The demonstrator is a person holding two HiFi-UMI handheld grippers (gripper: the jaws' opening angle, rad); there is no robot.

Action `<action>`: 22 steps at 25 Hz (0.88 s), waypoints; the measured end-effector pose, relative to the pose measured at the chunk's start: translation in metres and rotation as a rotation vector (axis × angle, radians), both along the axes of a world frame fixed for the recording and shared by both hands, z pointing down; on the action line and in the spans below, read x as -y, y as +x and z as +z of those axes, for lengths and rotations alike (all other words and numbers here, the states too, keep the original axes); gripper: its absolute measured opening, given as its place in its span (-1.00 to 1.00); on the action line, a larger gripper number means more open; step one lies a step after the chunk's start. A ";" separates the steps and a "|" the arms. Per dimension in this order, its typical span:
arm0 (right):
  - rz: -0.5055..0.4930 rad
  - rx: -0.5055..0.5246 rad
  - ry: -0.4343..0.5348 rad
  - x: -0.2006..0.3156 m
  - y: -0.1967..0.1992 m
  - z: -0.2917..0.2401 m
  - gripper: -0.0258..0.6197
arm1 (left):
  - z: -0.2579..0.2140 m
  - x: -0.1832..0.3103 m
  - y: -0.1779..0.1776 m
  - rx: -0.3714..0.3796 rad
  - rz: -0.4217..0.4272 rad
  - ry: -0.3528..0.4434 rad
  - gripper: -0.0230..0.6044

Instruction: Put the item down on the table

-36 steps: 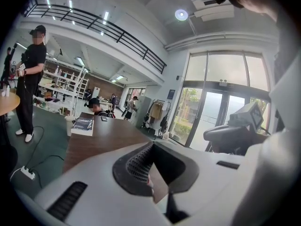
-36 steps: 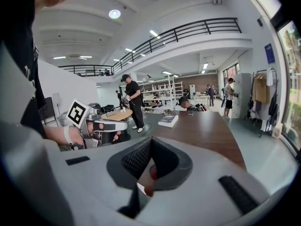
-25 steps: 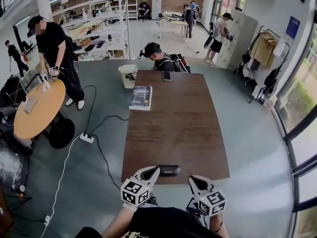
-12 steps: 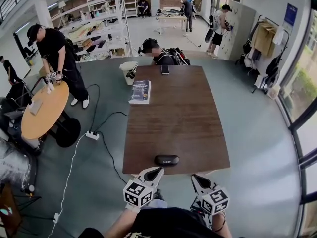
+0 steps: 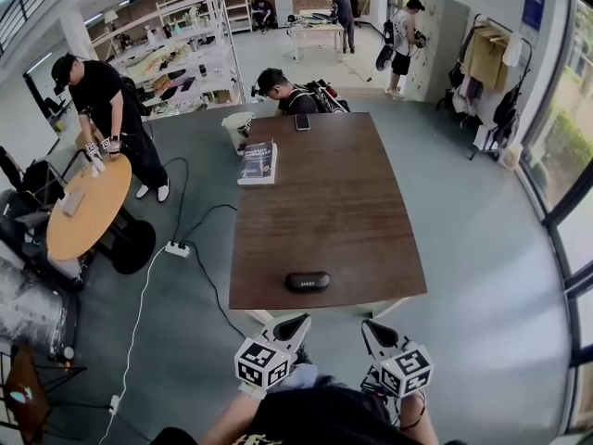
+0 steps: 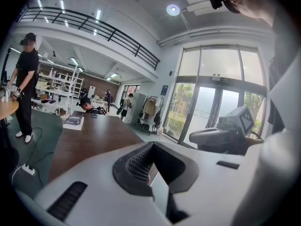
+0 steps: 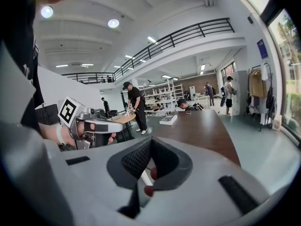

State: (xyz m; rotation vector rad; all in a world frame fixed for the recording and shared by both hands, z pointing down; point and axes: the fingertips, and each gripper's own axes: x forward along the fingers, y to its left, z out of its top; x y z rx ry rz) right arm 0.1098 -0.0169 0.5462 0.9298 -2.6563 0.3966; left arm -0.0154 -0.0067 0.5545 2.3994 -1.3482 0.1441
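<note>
Black case (image 5: 307, 281) is set down on table (image 5: 343, 202) — task judged done, nothing left. Left gripper (image 5: 296, 322) & right gripper (image 5: 369, 327) are closed w/ nothing held.

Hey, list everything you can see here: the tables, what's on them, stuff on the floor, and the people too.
table: one, dark brown, rectangular, centre
case: one, black, on the table near its near edge
book: one, dark cover, at the table's far left edge
phone: one, black, at the table's far end
bin: one, white, on the floor by the table's far left corner
round table: one, orange, left
power strip: one, white, on the floor between the tables
seated person: one, black cap, at the table's far end
standing person: one, in black, at the round table
left gripper: shut, empty, short of the table's near edge
right gripper: shut, empty, beside it
</note>
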 end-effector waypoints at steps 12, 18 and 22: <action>-0.033 0.013 -0.011 -0.056 0.008 0.019 -0.97 | 0.014 -0.064 0.029 0.009 0.050 -0.009 -0.91; -0.036 0.014 -0.004 -0.069 0.004 0.026 -0.97 | 0.024 -0.079 0.027 0.001 0.052 -0.014 -0.91; -0.029 0.020 -0.004 -0.076 0.003 0.029 -0.97 | 0.025 -0.082 0.029 0.000 0.063 -0.009 -0.91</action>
